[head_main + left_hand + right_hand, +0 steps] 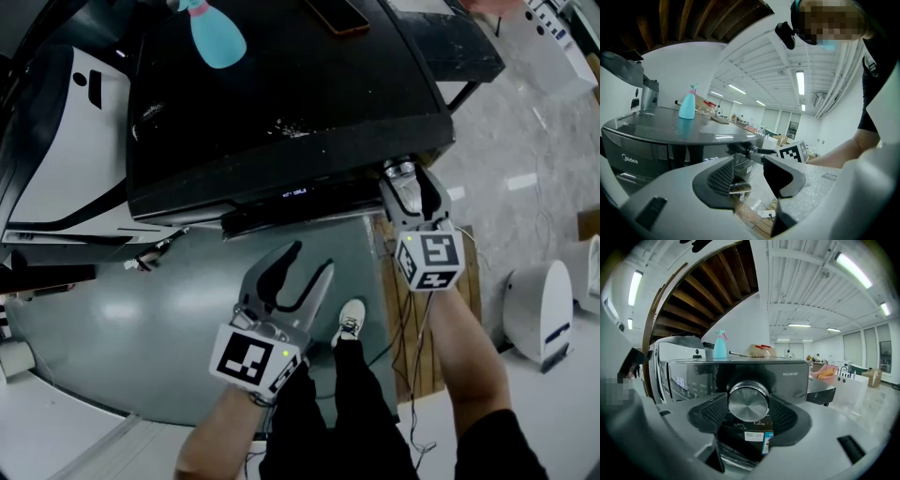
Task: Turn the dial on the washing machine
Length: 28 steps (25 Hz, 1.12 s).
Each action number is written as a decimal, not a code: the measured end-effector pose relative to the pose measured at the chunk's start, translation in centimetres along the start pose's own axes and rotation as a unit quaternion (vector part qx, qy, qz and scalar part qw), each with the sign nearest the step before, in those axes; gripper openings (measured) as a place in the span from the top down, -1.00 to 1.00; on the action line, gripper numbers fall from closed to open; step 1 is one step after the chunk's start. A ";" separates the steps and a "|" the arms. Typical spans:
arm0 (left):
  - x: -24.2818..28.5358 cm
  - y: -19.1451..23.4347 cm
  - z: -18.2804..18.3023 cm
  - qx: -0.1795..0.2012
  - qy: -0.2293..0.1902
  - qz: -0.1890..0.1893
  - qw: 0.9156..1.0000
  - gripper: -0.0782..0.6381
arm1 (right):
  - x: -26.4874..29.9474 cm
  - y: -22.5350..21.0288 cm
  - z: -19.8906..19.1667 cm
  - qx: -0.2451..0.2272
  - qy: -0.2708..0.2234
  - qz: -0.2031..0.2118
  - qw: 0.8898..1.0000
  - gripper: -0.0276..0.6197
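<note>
the dial [748, 401] sits at the front right corner of the washing machine [281, 94], w/ the right gripper [409, 192] jaws closed on its two sides. left gripper [300, 267] is open, empty, below the front edge.

Head camera looks steeply down on the washing machine [281, 94]; gripper cameras face its front, the right close to the dial [748, 401]; all share the bottle [217, 36].
</note>
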<state>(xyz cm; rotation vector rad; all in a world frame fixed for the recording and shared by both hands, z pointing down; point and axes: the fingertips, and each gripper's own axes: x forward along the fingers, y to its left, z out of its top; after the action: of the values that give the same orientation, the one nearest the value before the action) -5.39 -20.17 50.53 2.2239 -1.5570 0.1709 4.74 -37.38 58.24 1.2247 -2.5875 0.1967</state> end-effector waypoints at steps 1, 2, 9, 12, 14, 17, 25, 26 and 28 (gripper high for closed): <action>0.0 0.0 0.0 0.000 -0.001 0.000 1.000 0.25 | 0.0 0.0 0.0 -0.004 0.001 -0.001 1.000 0.06; 0.0 0.1 0.0 -0.001 0.000 0.000 1.000 0.25 | 0.0 0.0 -0.1 -0.009 0.002 -0.002 1.000 0.06; 0.0 0.0 0.1 0.000 0.004 -0.001 1.000 0.25 | -0.1 0.1 -0.4 -0.031 0.011 -0.007 0.999 -0.01; 0.0 0.0 0.1 0.000 0.005 -0.001 1.000 0.25 | -0.1 0.3 -0.2 -0.051 0.012 -0.008 0.999 -0.03; 0.0 0.1 0.2 0.001 0.004 -0.001 1.000 0.25 | -0.1 0.7 0.1 -0.081 0.011 -0.006 0.997 -0.05; 0.0 0.2 0.2 0.001 0.004 -0.002 1.000 0.25 | 0.0 1.3 0.2 -0.144 0.013 -0.010 0.989 -0.05; 0.0 0.0 -0.2 -0.001 0.007 -0.004 1.000 0.25 | -0.1 0.8 0.0 -0.208 0.019 -0.037 0.977 0.07; 0.0 0.0 -0.2 -0.001 0.007 -0.004 1.000 0.25 | -0.1 0.8 0.1 -0.203 0.019 -0.037 0.978 0.07; -0.1 -0.1 -0.2 0.000 0.007 -0.004 1.000 0.25 | -0.1 0.8 0.1 -0.188 0.019 -0.034 0.981 0.07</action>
<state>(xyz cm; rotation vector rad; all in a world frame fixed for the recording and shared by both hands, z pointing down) -5.33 -20.01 50.69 2.2240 -1.5396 0.1826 4.16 -36.81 58.16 1.1499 -2.3976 -0.2698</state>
